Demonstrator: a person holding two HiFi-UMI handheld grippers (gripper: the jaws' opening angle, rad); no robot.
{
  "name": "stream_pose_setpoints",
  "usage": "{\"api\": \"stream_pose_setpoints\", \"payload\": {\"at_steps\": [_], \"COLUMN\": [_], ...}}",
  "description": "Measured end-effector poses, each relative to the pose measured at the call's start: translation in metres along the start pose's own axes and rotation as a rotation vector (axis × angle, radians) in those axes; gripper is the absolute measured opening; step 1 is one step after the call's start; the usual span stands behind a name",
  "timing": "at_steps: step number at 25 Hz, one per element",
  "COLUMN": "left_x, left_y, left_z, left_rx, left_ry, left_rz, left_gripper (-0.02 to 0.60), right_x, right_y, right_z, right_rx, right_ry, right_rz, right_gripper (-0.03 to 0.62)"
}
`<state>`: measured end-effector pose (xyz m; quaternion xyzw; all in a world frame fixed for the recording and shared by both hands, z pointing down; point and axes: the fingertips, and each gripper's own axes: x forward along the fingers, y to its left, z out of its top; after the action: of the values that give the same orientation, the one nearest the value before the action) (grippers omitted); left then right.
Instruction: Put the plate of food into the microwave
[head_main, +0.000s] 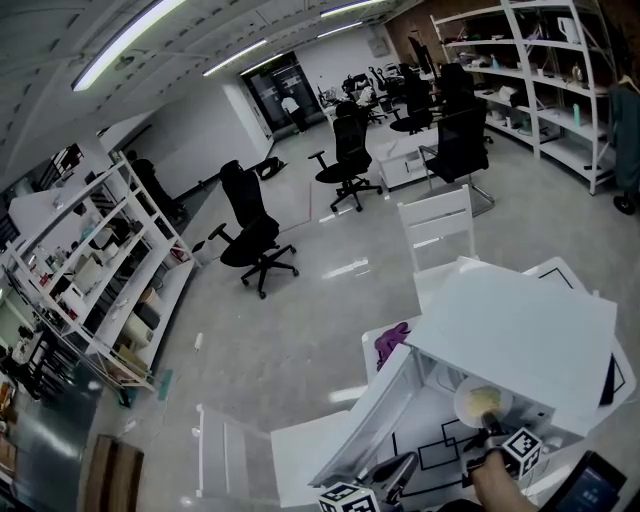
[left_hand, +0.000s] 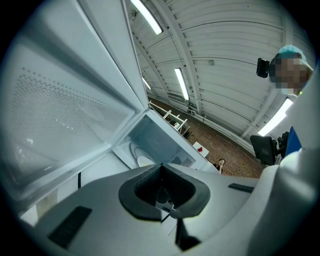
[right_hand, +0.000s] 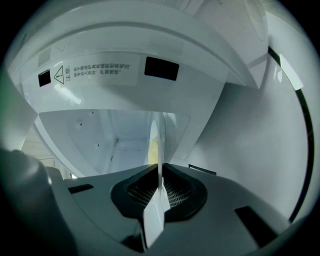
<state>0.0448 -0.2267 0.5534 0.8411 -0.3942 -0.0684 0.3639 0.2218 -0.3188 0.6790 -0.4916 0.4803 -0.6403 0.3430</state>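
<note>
The plate (right_hand: 158, 150) is clamped by its rim in the right gripper (right_hand: 160, 192), the microwave (right_hand: 110, 135) lying straight ahead for insertion; the left gripper (left_hand: 162, 192) is seen closed and empty.

Quantities on site: one microwave (head_main: 520, 340) and one plate (head_main: 483, 403). Two grippers: left gripper (head_main: 398, 465), right gripper (head_main: 488, 428). Two white chairs: one far of the microwave (head_main: 437, 235), one near left (head_main: 225, 455). Three black office chairs (head_main: 250, 235) stand distinct on the open floor; those at the far desks cannot be counted. Two shelf racks: left (head_main: 100, 280), right (head_main: 540, 80). One purple cloth (head_main: 390, 343).
</note>
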Motion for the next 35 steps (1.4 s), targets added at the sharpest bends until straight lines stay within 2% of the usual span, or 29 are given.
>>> {"api": "stream_pose_setpoints", "payload": {"at_steps": [15,18,23,31,35], "left_x": [0.000,-0.001,0.001,0.004,0.004], "left_y": [0.004,0.003,0.002,0.000,-0.001], "left_z": [0.002,0.002,0.001,0.000,-0.002], "left_rx": [-0.005,-0.005,-0.007,-0.013,-0.017], "left_ry": [-0.009,-0.008,-0.007,-0.007,-0.006], "left_rz": [-0.003,-0.008,-0.019,-0.034,-0.045], "left_gripper": [0.005,0.005,0.005,0.005,0.005], "right_x": [0.006,0.003,-0.001,-0.011,-0.020], "right_y": [0.000,0.003,0.004,0.008,0.006], "right_z": [0.007,0.005,0.001,-0.010,-0.010], "right_rx": [-0.117,-0.144,-0.200,-0.328,-0.439], "right_ry": [0.026,0.039,0.062,0.113,0.131], "right_rz": [0.011,0.016,0.018,0.031,-0.016], "right_gripper": [0.022,0.050,0.061,0.080,0.091]}}
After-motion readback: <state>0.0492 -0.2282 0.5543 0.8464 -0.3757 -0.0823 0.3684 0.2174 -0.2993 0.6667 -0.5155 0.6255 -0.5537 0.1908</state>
